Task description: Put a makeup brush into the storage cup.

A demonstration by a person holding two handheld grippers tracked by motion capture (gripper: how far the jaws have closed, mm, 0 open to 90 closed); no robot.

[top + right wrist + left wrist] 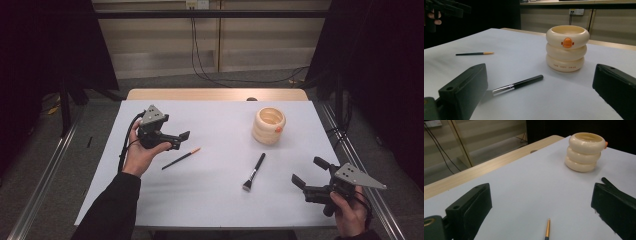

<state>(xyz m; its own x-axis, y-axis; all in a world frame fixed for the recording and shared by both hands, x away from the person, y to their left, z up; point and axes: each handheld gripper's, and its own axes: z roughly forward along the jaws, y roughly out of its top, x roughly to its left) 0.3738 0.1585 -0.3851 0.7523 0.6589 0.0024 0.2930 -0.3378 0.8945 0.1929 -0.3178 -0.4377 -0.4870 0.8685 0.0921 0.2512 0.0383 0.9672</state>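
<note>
Two brushes [181, 158] on white table [220, 200]; grey floor [60, 165] around.

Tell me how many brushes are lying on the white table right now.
2. A thin black brush with an orange tip lies near the left gripper. A black-handled makeup brush with a silver ferrule lies nearer the right gripper, in front of the cream ringed holder. More may sit hidden inside that holder.

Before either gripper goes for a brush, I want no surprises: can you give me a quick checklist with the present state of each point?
1. Left gripper open, nothing in it: ok.
2. Right gripper open, nothing in it: ok.
3. Thin brush lies flat, apart from other things: ok.
4. Makeup brush lies flat, free to grasp: ok.
5. Cream holder upright, mouth open: ok.
6. Holder's inside empty: cannot tell.
</note>
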